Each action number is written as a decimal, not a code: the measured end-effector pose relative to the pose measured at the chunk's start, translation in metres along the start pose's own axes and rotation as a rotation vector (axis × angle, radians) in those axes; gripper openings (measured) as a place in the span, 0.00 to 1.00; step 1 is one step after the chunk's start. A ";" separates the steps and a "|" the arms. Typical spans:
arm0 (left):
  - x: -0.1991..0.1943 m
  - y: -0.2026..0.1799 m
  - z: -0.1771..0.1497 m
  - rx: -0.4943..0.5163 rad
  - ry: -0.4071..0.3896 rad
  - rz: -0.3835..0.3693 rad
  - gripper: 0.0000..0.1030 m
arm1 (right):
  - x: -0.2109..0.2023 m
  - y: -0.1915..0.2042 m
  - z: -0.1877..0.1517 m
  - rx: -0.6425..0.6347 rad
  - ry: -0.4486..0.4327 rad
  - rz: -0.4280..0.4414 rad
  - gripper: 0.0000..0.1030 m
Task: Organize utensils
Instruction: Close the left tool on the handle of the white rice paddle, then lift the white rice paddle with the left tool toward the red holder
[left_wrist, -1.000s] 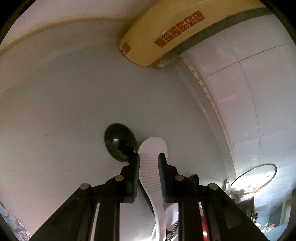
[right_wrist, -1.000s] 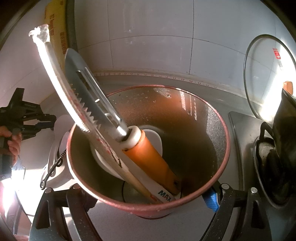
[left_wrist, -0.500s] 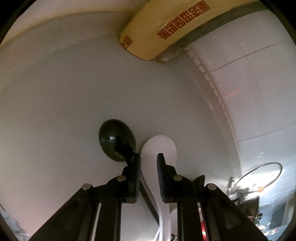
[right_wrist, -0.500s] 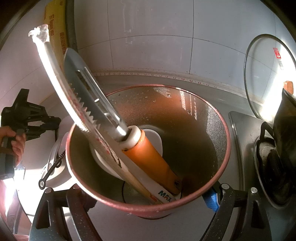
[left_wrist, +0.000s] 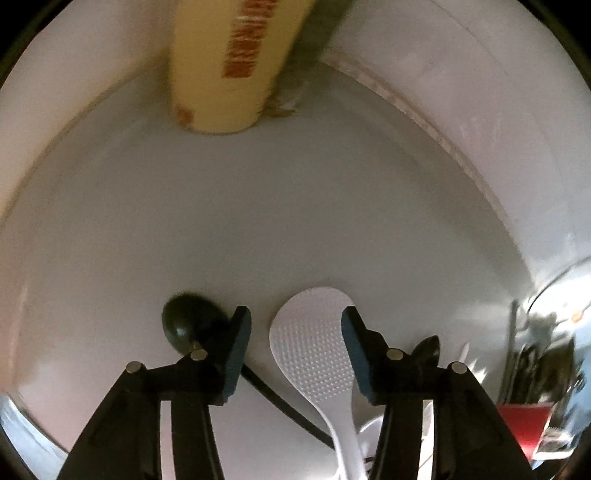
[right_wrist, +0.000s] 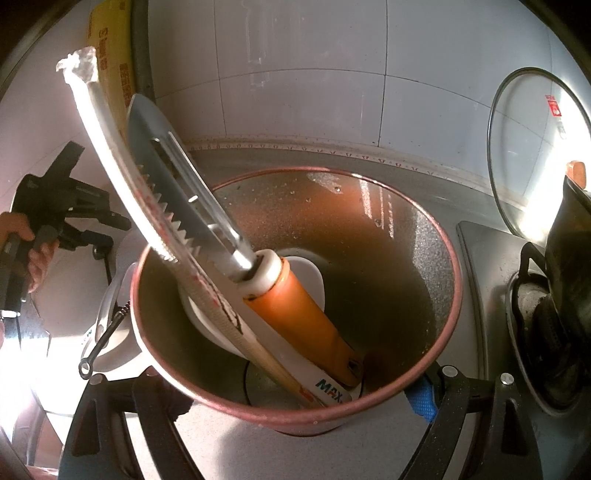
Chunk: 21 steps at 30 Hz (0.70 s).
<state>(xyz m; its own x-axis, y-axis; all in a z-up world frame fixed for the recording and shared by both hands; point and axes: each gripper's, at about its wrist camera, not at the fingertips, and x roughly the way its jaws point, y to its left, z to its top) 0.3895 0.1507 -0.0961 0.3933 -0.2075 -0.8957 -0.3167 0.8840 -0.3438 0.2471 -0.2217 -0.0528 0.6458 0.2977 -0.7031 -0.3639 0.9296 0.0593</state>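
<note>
In the red cup (right_wrist: 436, 332) clamped by the right hand-held gripper (right_wrist: 295, 410) stand two utensils; the left hand-held gripper (left_wrist: 295, 347) is opening, empty.

Peeler (right_wrist: 207, 221) leaning inside red cup (right_wrist: 439, 295).

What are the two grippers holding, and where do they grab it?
The right gripper clamps the red-rimmed cup by its sides. The left gripper is opening around the white rice paddle, pads off it.

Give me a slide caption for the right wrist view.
Right gripper clamps a pink cup holding an orange-handled peeler.
</note>
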 end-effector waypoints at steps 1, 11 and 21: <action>0.001 -0.002 0.003 0.023 0.004 0.005 0.53 | 0.000 0.000 0.000 0.001 0.000 -0.001 0.88; 0.008 -0.007 0.002 0.080 0.078 0.019 0.57 | 0.004 0.000 0.002 0.003 0.012 -0.002 0.88; -0.015 0.001 -0.039 -0.016 0.086 -0.026 0.59 | 0.006 -0.001 0.002 0.010 0.013 -0.001 0.88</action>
<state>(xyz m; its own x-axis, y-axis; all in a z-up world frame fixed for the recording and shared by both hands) 0.3500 0.1387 -0.0943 0.3262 -0.2661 -0.9071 -0.3214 0.8712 -0.3711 0.2523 -0.2203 -0.0556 0.6373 0.2939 -0.7124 -0.3567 0.9319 0.0654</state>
